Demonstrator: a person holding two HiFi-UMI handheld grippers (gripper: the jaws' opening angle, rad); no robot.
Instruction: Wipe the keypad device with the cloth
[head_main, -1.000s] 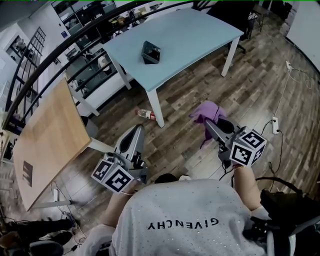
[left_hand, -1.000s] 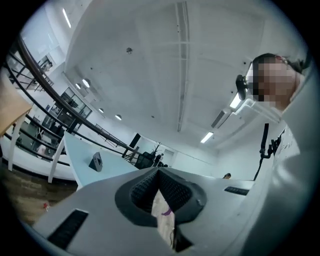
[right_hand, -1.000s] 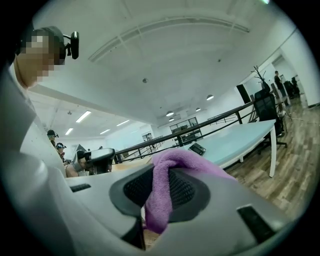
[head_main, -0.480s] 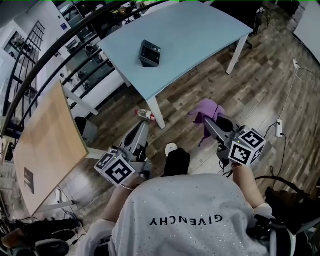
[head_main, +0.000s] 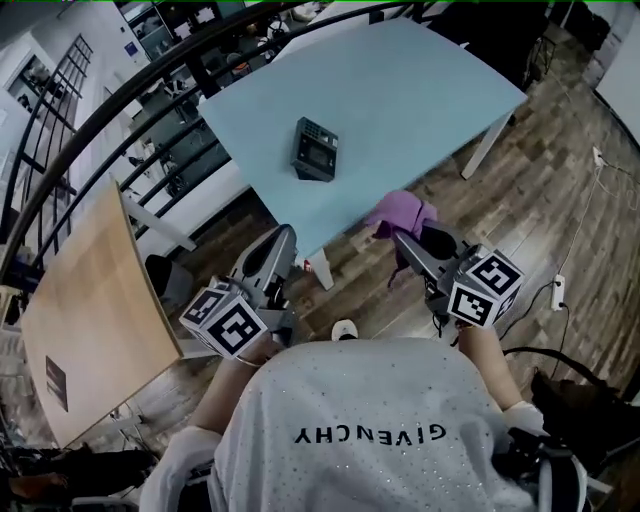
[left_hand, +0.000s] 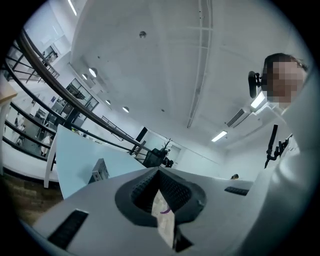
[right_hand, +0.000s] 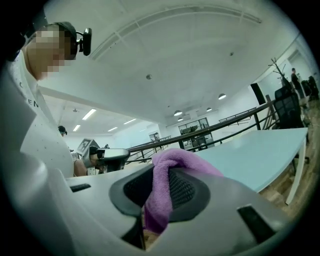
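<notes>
In the head view, the keypad device (head_main: 316, 150) lies on the blue worktop (head_main: 420, 90), and the right gripper (head_main: 407, 244) carries the purple cloth (head_main: 400, 213) near it.

In the left gripper view, the left gripper (left_hand: 159, 172) has its jaws pressed together and empty, short of the device.

In the right gripper view, the jaws pinch the cloth. A good wipe likely means laying its loose fold flat on the device while the left gripper braces the device's side.

keypad device (head_main: 315, 150): small dark boxy unit, face with screen and keys turned up, laid flat on the light blue table (head_main: 420, 90), sat a bit skewed to the near edge

cloth (head_main: 400, 213): purple, soft, all bunched up, pinched between the jaws of the right gripper (head_main: 404, 243), held up by the table's near edge, kept well apart from the device
</notes>
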